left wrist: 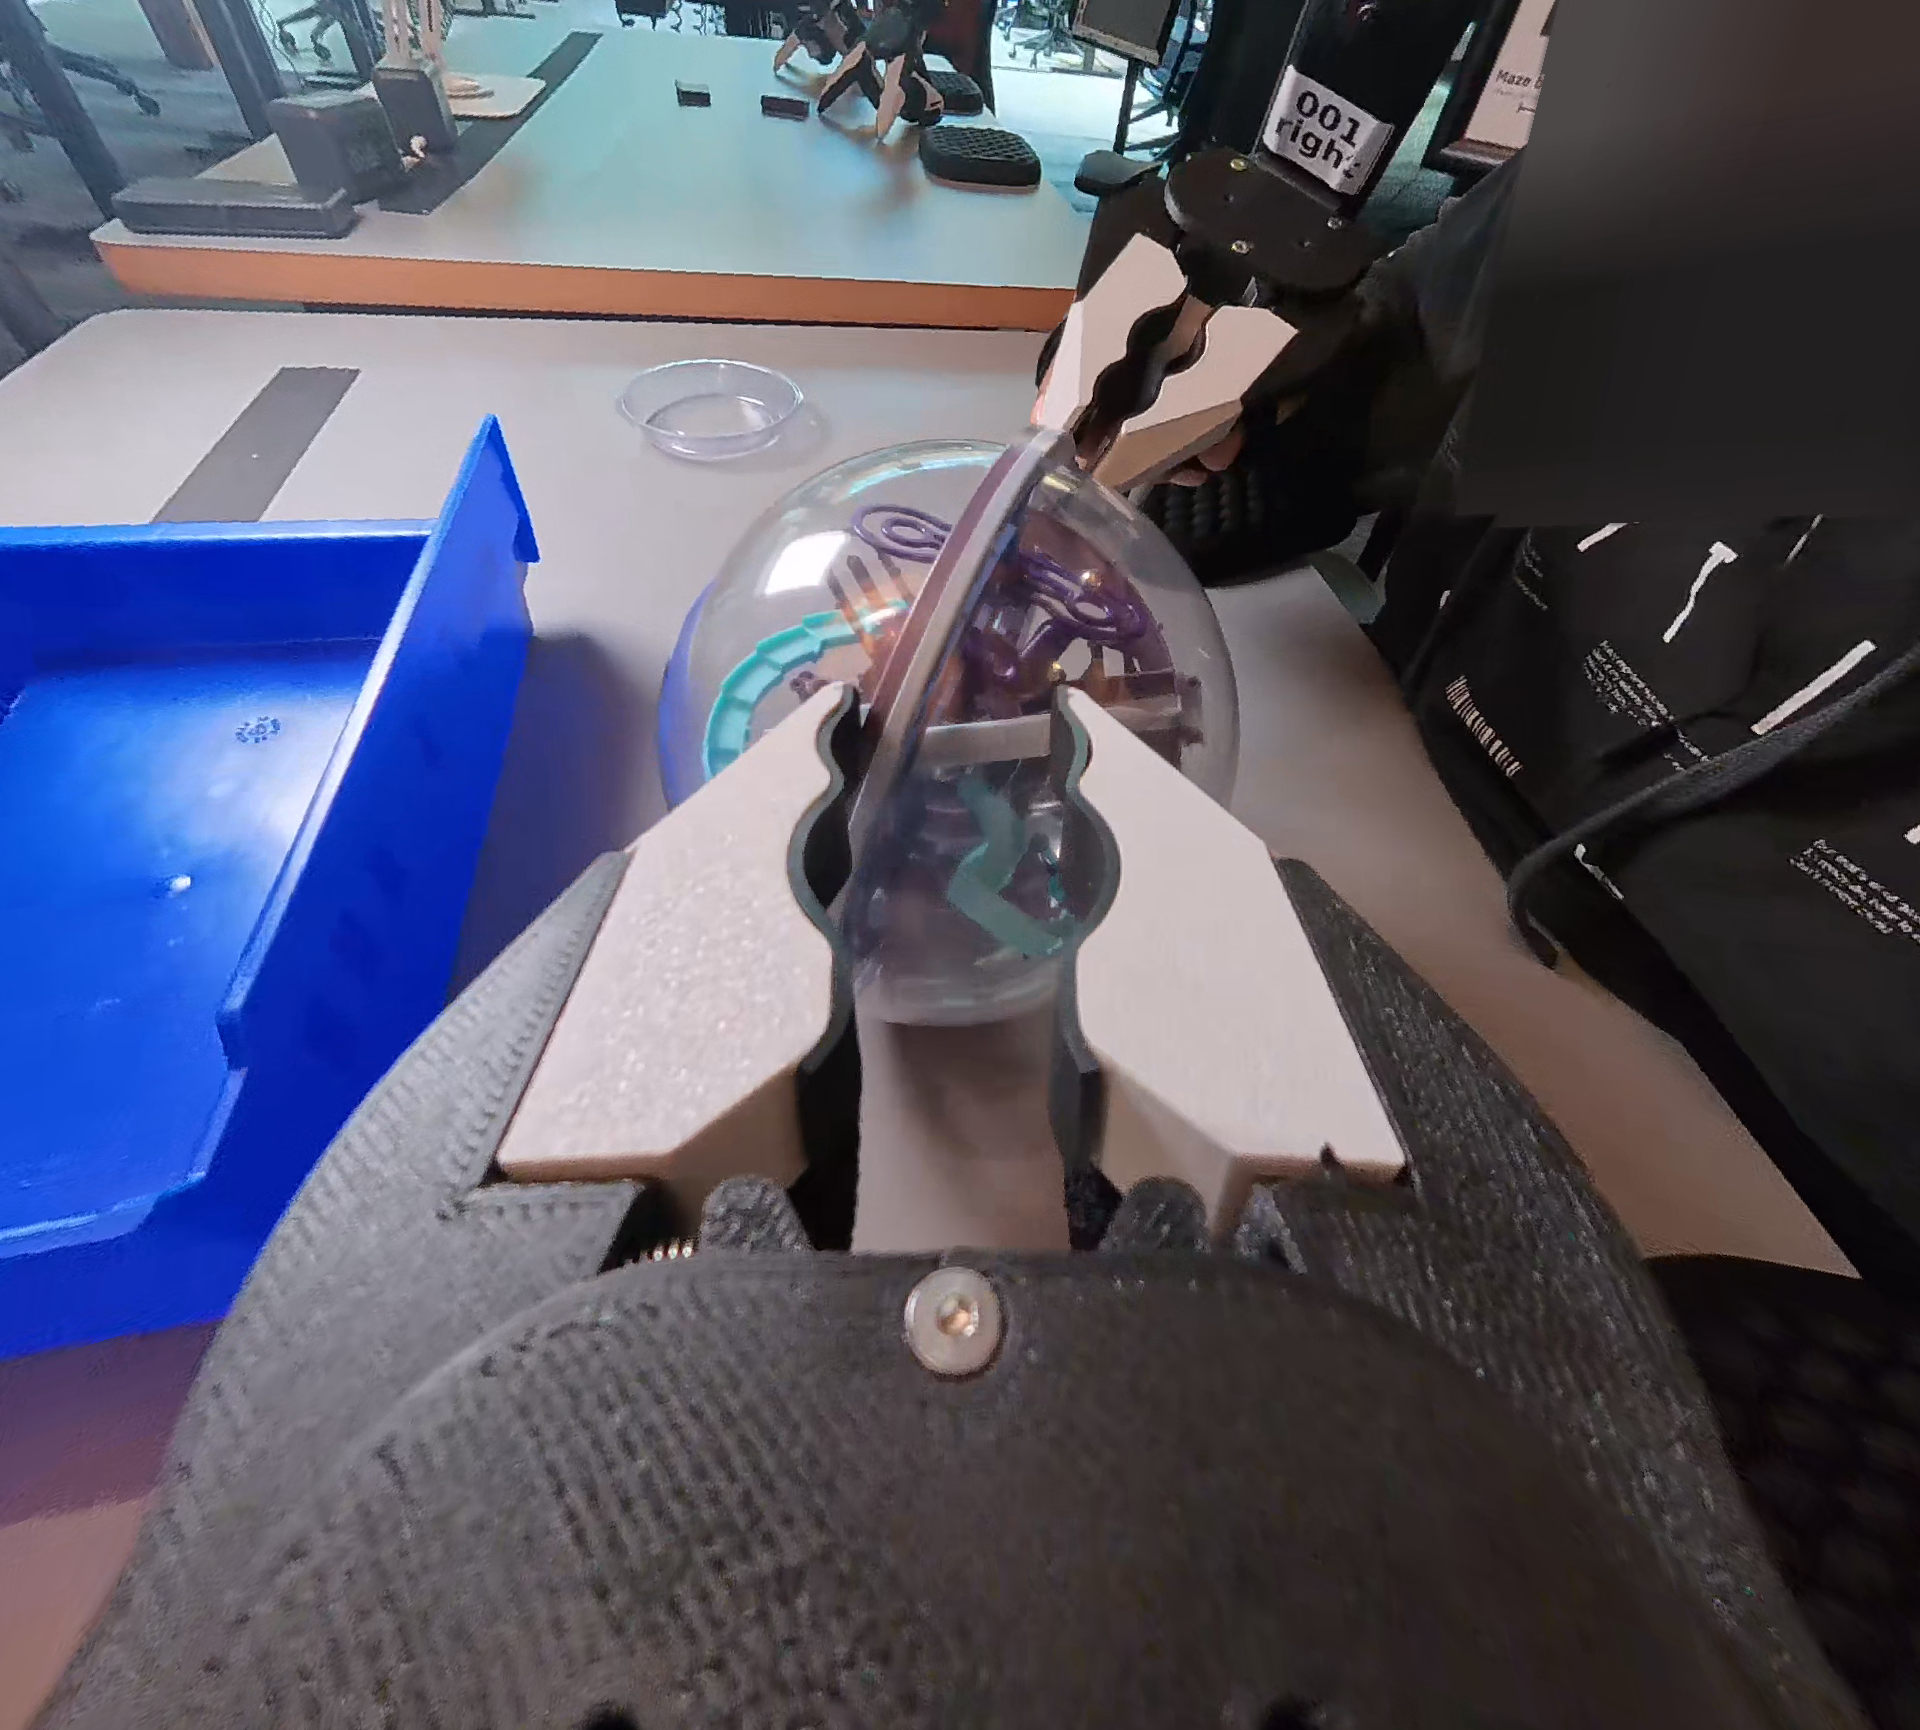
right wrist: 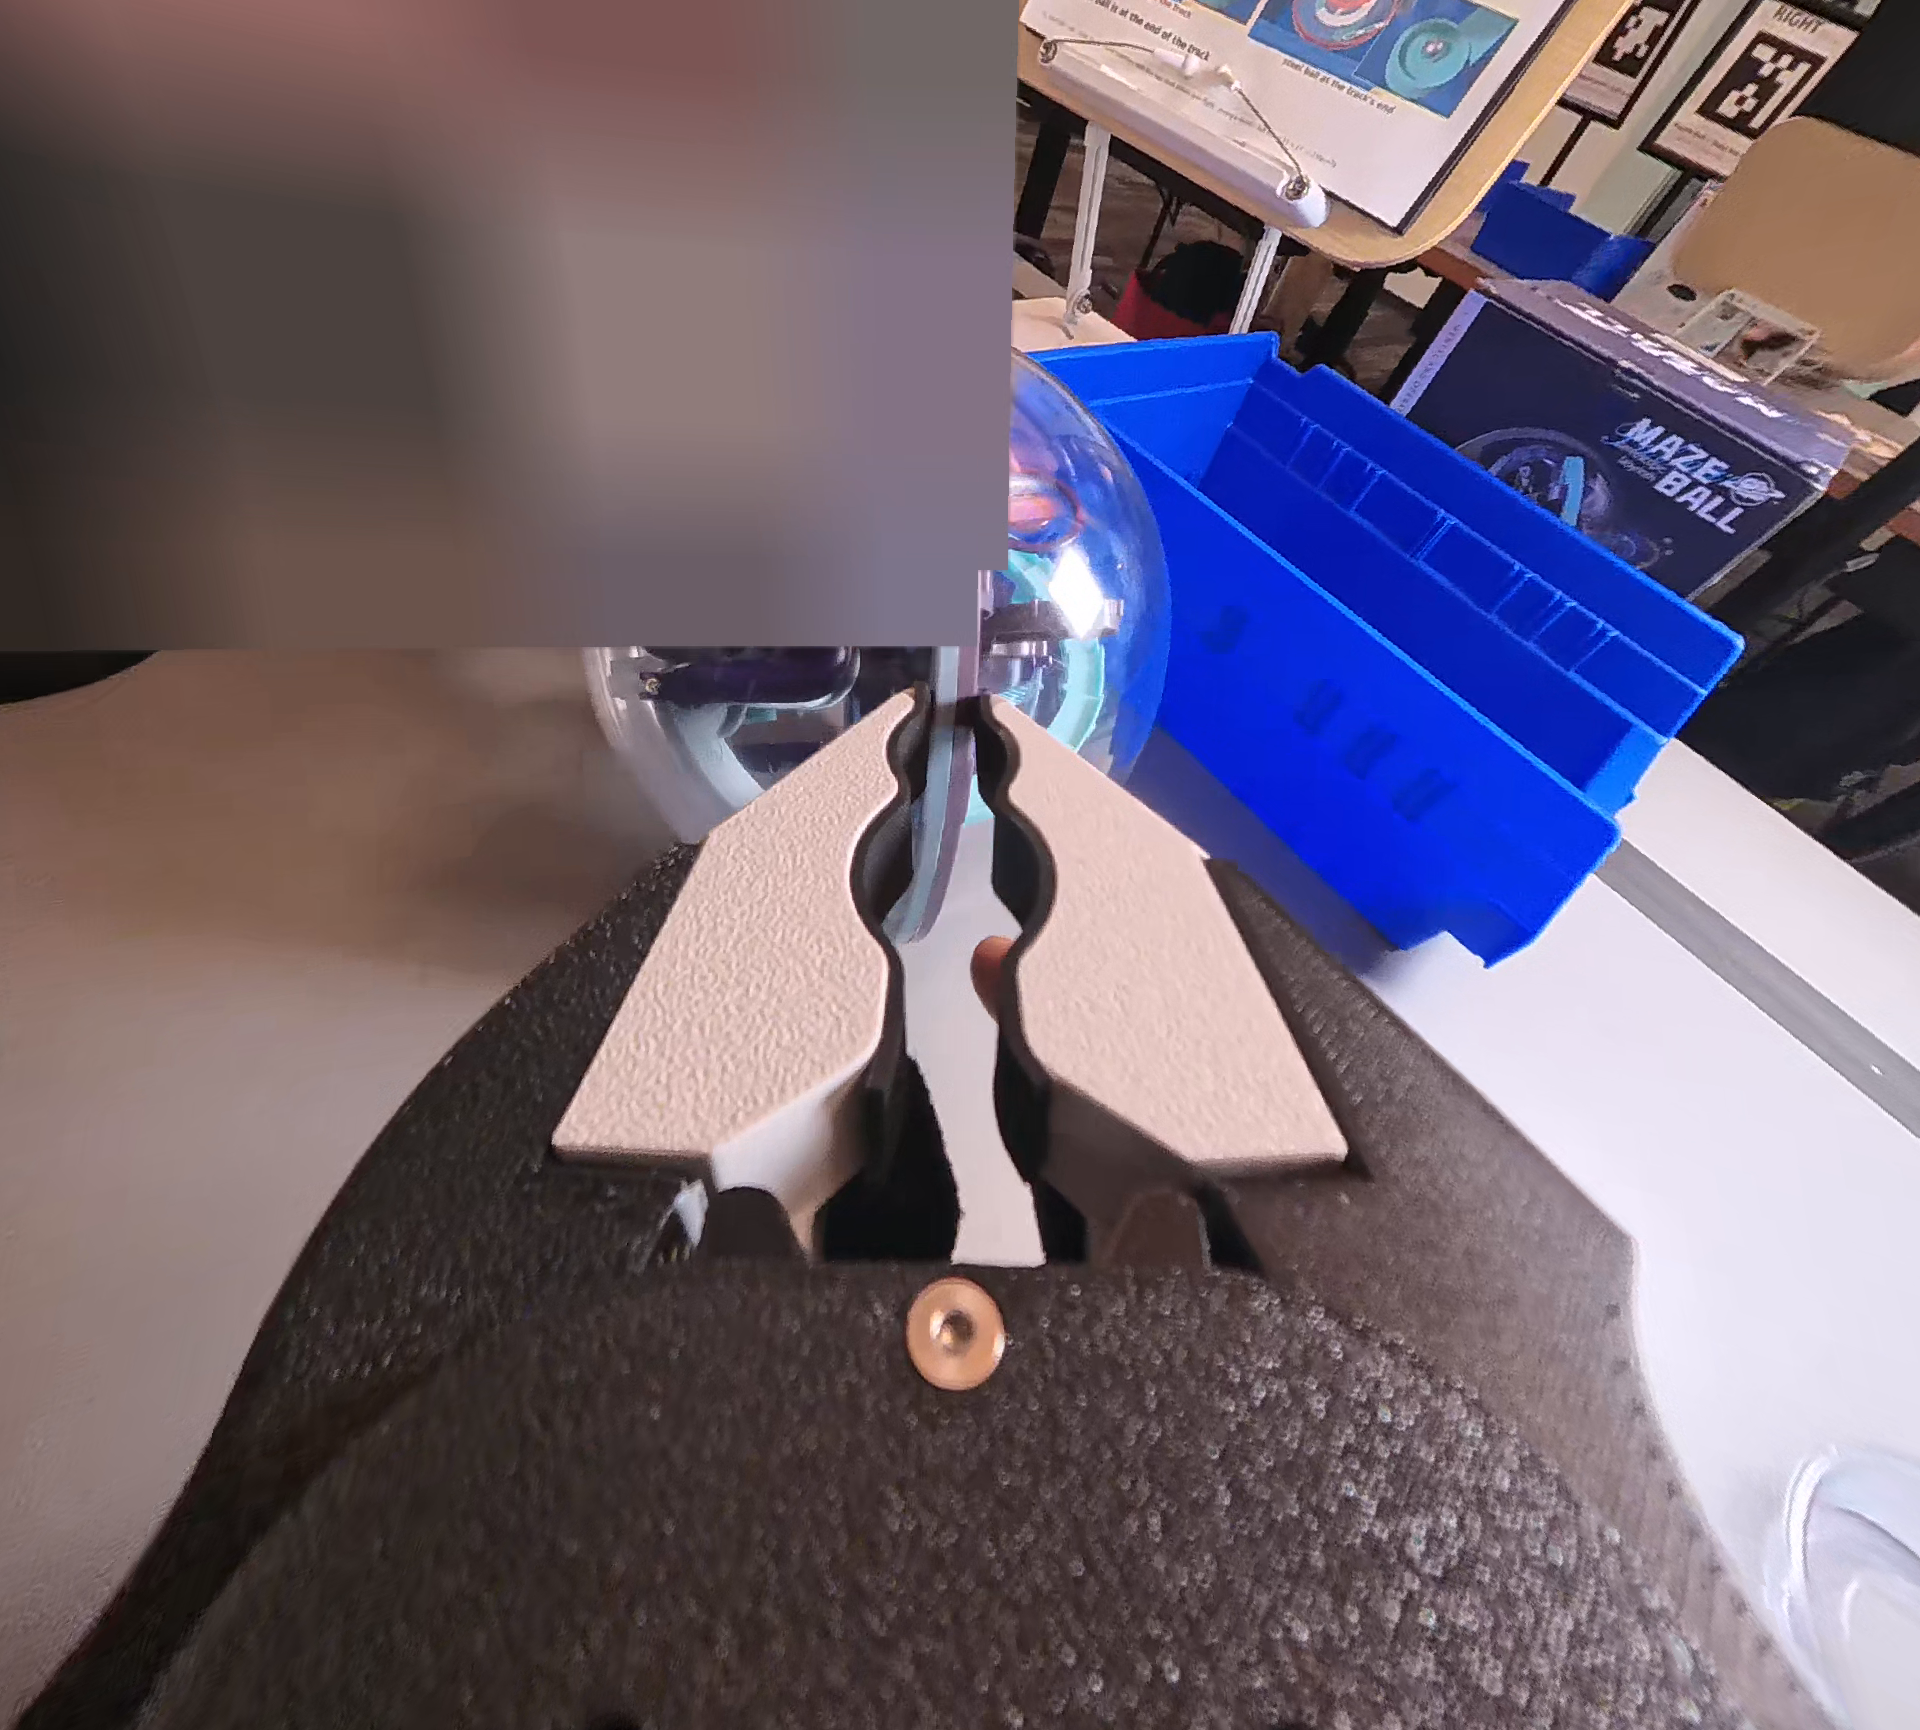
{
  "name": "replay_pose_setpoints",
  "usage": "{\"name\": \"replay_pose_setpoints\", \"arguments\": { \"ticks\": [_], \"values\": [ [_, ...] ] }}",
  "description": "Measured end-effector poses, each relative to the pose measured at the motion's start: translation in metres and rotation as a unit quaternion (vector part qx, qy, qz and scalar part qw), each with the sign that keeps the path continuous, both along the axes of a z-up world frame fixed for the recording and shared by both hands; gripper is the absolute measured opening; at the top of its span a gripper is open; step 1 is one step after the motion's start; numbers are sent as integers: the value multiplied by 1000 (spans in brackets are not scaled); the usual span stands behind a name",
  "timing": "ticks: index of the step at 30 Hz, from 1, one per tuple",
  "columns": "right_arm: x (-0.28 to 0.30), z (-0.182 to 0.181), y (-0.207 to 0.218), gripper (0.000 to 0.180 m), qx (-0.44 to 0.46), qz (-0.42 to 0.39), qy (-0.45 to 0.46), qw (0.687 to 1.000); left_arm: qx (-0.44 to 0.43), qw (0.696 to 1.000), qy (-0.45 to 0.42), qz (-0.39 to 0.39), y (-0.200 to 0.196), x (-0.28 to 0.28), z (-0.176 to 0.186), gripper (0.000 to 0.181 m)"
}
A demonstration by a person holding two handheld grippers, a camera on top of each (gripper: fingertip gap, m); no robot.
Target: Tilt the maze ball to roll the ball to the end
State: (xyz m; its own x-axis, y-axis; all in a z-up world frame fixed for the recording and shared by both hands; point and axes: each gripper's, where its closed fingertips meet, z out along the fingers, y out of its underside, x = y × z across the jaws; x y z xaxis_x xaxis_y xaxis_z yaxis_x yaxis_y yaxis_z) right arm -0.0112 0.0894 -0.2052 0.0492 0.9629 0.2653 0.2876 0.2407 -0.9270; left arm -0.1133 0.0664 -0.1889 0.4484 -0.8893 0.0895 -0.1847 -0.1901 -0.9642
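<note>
Your left gripper (left wrist: 961, 724) is spread around the near side of the clear plastic maze ball (left wrist: 951, 724) with purple and teal tracks inside, its fingers straddling the flat grey equator rim (left wrist: 940, 610) without visibly pinching it. Your right gripper (right wrist: 951, 714) is clamped on that same rim at the opposite side, the disc edge running between its pads. So the rim plane runs roughly from one gripper to the other, tilted off upright, and the sphere sits over the pale table (left wrist: 644, 517) just beside the blue plastic bin (left wrist: 312, 745). Any tilt likely pivots about that line between your hands. The small steel ball inside cannot be made out.
</note>
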Motion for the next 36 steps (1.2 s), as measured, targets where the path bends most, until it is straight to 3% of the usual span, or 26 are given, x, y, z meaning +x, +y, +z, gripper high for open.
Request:
{"name": "replay_pose_setpoints", "arguments": {
  "ticks": [7, 36],
  "values": [
    [0, 2, 1, 6, 8, 7, -3, 1000, 19, 1000, -11, 5, -11, -2, -3, 9],
    [-17, 12, 26, 6, -32, 37, -54, 997, -65, 975, -179, 113, 5, -17, -9, 10]
  ]
}}
